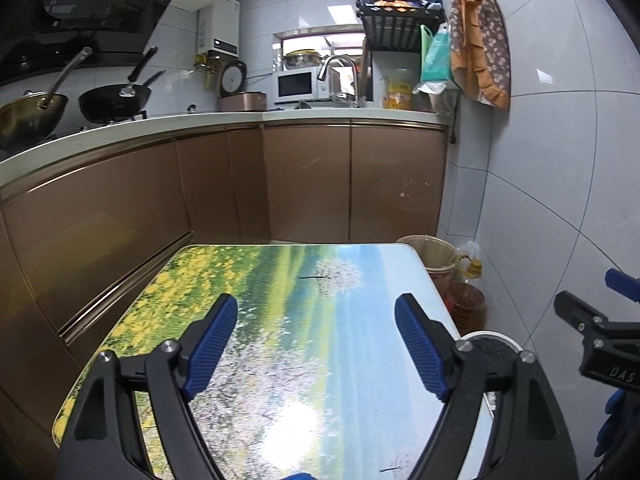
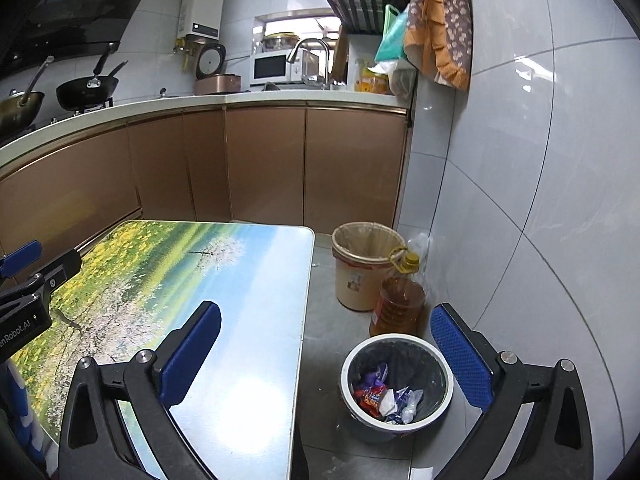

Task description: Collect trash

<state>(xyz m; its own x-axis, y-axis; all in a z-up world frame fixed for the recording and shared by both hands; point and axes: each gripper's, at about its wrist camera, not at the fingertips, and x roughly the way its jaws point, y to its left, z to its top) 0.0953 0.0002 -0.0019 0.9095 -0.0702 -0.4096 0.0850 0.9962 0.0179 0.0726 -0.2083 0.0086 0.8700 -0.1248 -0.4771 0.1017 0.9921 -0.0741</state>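
A small white-rimmed trash bin [image 2: 397, 384] with a black liner stands on the floor right of the table; it holds several wrappers [image 2: 380, 398], red, purple and white. My right gripper [image 2: 326, 320] hovers above it, wide open, with nothing between its blue pads. My left gripper [image 1: 316, 312] is open over the table [image 1: 304, 360], also holding nothing. The bin's rim [image 1: 492, 338] peeks out behind the left gripper's right finger. The right gripper [image 1: 592, 320] shows at the right edge of the left wrist view, and the left gripper [image 2: 36, 280] at the left edge of the right wrist view.
The table [image 2: 240, 320] has a printed landscape top. A beige bucket [image 2: 366, 264] and an oil bottle [image 2: 400, 304] stand on the floor by the tiled wall. Brown cabinets [image 1: 280, 184] with a counter, pans, microwave and sink run behind.
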